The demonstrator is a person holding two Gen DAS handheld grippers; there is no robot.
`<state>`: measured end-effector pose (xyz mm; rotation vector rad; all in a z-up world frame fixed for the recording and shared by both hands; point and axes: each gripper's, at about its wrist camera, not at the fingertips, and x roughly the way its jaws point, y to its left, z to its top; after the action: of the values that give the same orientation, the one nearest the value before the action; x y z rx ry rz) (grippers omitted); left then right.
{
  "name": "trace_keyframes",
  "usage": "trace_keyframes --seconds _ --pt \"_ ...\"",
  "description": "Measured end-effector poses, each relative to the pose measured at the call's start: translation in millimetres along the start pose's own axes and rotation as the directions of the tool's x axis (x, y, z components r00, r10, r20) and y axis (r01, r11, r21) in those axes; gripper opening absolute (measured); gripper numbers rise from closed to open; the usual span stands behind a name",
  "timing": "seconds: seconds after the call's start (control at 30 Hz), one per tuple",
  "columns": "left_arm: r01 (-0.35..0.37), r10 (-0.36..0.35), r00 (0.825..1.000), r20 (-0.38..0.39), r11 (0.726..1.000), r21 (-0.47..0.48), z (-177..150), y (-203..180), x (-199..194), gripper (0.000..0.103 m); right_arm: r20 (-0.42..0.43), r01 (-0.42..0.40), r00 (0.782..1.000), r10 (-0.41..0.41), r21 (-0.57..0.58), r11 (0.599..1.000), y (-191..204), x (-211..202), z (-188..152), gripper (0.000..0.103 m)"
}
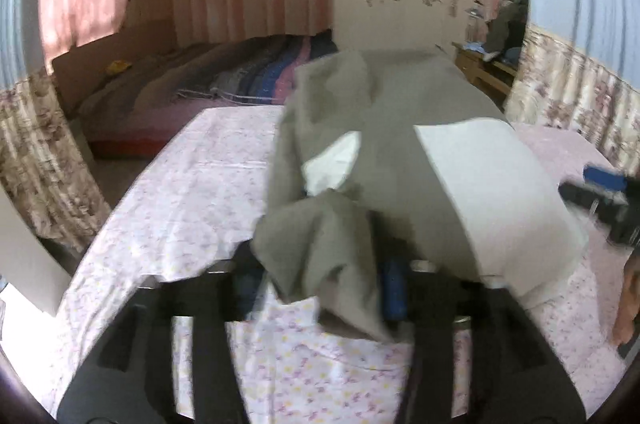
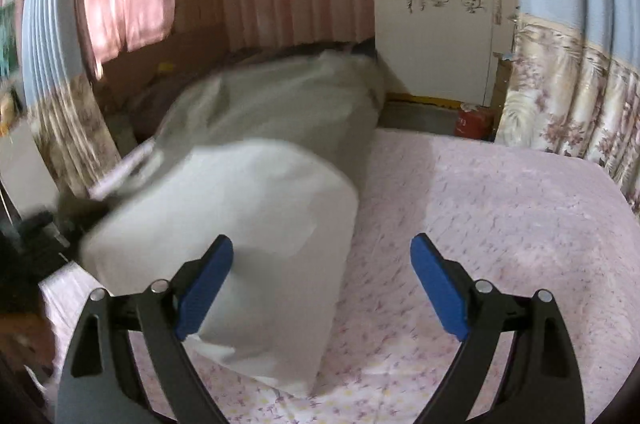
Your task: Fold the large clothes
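Two colours show on the big garment (image 1: 400, 144) in the left wrist view: grey-green cloth outside and a white lining on the part that is turned over. It lies in a long heap on the flowery pink sheet (image 1: 192, 192), stretching far out ahead of the fingers. The left gripper (image 1: 320, 288) has its fingers pulled close together, pinching a bunched grey corner of the garment between them. The cloth hangs over the fingers, so only one blue pad (image 1: 394, 288) peeks out. Off past the right-side finger, the right gripper (image 1: 600, 192) is a dark blur at the picture's edge.

In the right wrist view, the garment (image 2: 260, 208) is a fat white and grey roll, blurry, sitting ahead of the left-side finger. The right gripper (image 2: 322, 256) has its fingers spread wide apart and holds nothing. Its left-side blue pad (image 2: 204, 292) overlaps the white cloth; whether it touches is hard to tell. The right-side pad (image 2: 440, 288) is over the bare sheet (image 2: 500, 208).
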<state>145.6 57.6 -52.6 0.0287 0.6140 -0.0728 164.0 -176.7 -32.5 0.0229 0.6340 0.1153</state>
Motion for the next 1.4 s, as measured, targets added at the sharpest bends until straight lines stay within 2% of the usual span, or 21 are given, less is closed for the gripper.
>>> trace_keyframes --seconds 0.07,0.13,0.23,0.33,0.47,0.53,0.63,0.7,0.8,0.93,1.1,1.27,1.4 --pt "-0.01 0.01 1.0 -0.003 1.0 -0.027 9.1 14.1 -8.0 0.084 -0.003 -0.001 1.0 0.001 0.018 1.0 -6.4 -1.8 0.1 0.095" --pt "-0.02 0.02 1.0 0.012 0.999 -0.039 19.7 21.7 -18.2 0.085 0.013 0.017 1.0 -0.017 0.026 1.0 -12.8 -10.5 8.5 0.095" --pt "-0.032 0.036 0.997 0.069 0.998 -0.051 47.9 22.5 -37.4 0.091 0.065 0.051 0.996 -0.053 0.031 0.998 -18.7 -21.8 28.5 0.096" --pt "-0.02 0.025 0.992 0.125 0.999 -0.036 80.1 5.1 -43.1 0.098 0.092 0.085 0.992 -0.086 0.015 0.996 -16.1 -17.9 47.9 0.096" --pt "-0.004 0.001 0.994 0.107 1.0 0.028 103.6 -32.8 -7.3 0.098 0.104 0.112 0.988 -0.11 -0.007 0.994 -2.5 0.4 53.0 0.096" --pt "0.026 -0.029 0.997 0.067 0.998 0.052 101.3 -41.6 18.0 0.098 0.089 0.108 0.99 -0.107 -0.015 0.994 2.6 13.9 48.4 0.096" --pt "-0.02 0.019 1.0 0.006 0.996 0.088 83.2 -45.1 51.0 0.097 0.056 0.105 0.993 -0.103 -0.03 0.994 6.8 32.9 34.9 0.097" --pt "-0.028 0.03 0.999 -0.031 0.997 0.068 70.1 -37.5 66.3 0.097 0.064 0.094 0.994 -0.092 -0.02 0.995 3.8 37.6 27.0 0.1" --pt "-0.037 0.039 0.996 -0.08 0.999 0.029 49.5 -22.4 88.0 0.097 0.023 0.076 0.997 -0.075 -0.028 0.997 0.7 51.9 21.3 0.1" --pt "-0.028 0.024 0.994 -0.109 0.999 -0.033 34.2 -5.2 103.1 0.098 -0.056 0.079 0.995 -0.082 -0.067 0.995 5.3 69.5 20.3 0.1" --pt "-0.025 0.021 0.991 -0.129 0.999 -0.028 27.9 -3.8 111.3 0.098 -0.132 0.074 0.988 -0.084 -0.083 0.994 3.9 81.0 18.3 0.1" --pt "-0.019 0.016 0.99 -0.138 0.999 -0.026 29.6 -4.5 113.3 0.098 -0.119 0.077 0.989 -0.087 -0.085 0.993 4.6 79.1 19.5 0.1" --pt "0.024 -0.032 0.989 -0.143 0.998 -0.056 33.9 2.8 107.6 0.097 -0.066 0.042 0.997 -0.044 -0.041 0.998 -1.3 62.8 22.9 0.1"
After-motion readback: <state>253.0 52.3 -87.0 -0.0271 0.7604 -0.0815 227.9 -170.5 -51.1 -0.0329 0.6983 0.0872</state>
